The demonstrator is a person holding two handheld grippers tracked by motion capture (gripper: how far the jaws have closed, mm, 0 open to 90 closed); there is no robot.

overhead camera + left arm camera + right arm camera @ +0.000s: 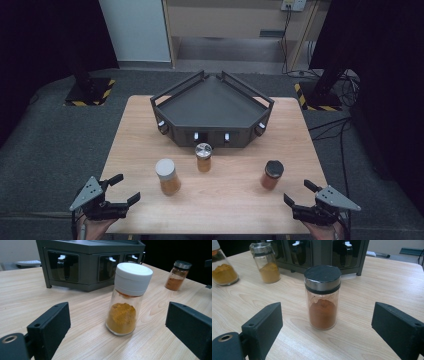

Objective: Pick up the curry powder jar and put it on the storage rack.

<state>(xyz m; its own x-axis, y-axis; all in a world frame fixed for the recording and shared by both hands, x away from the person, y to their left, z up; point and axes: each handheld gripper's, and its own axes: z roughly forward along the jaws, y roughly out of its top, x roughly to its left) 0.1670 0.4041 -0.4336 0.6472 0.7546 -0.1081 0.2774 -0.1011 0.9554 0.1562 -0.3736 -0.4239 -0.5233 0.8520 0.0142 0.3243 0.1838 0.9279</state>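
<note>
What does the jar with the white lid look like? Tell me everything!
The white-lidded jar is a small clear jar, glass by its look, with a thick ribbed white cap screwed on. Yellow-orange powder fills about its lower half. It stands upright on the wooden table, left of the other two jars and in front of the dark rack. Nothing touches it; the left gripper sits open nearby, pointing at it.
</note>
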